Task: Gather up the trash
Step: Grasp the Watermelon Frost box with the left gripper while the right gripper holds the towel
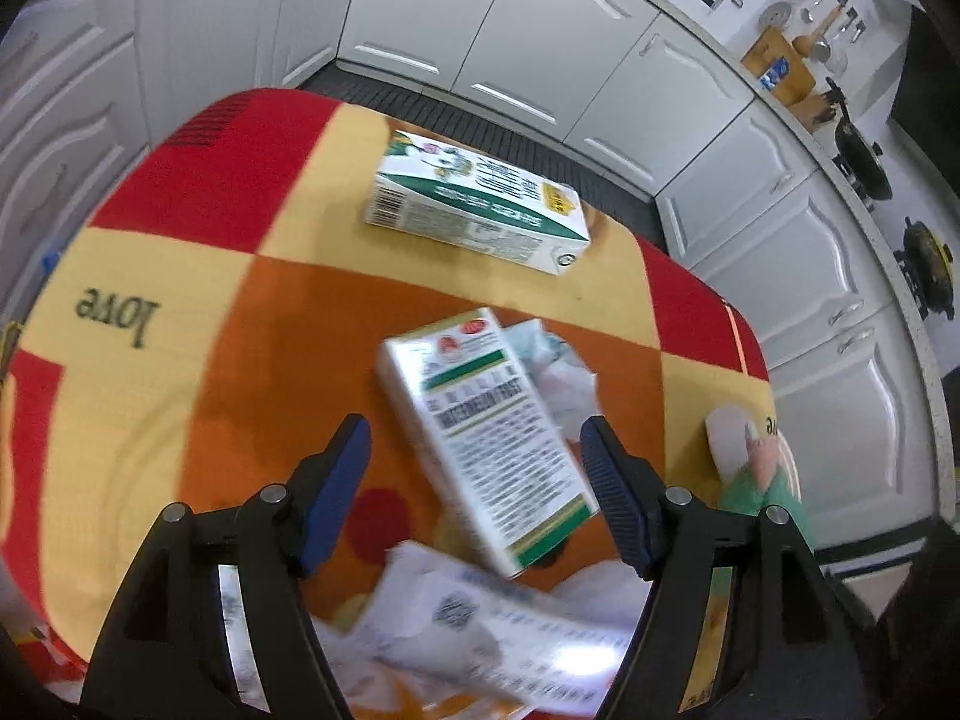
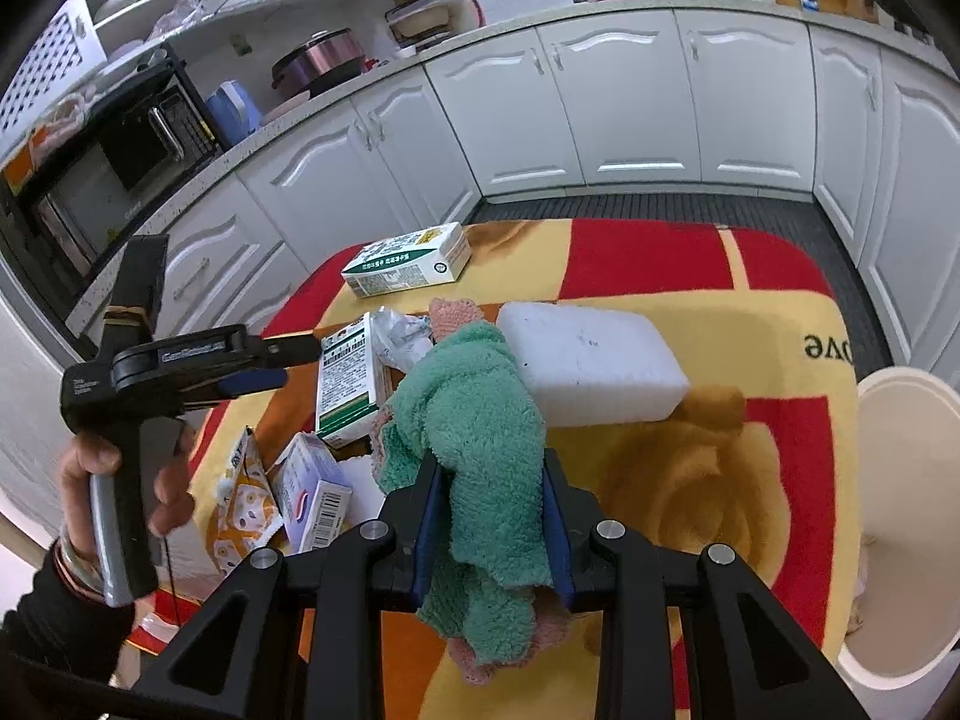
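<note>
Green cloth [image 2: 480,420]: a fuzzy rag with pink patches, pinched tight between the blue pads of the right tongs [image 2: 493,516], hanging above the tabletop [image 2: 690,480].
Left tongs [image 1: 474,462]: jaws spread wide and gripping nothing, poised over a white-and-green carton [image 1: 486,444] lying flat.
Crumpled paper [image 1: 558,372]: wedged just beside that carton.
Leaflet [image 1: 480,630]: blurred, printed sheet under the left tongs, near the tabletop's edge.
Second carton [image 1: 480,210]: white and green, on its side near the far edge.
Foam block [image 2: 588,360]: white, resting behind the cloth.
Bin [image 2: 900,528]: cream, open, standing beside the tabletop at right.
</note>
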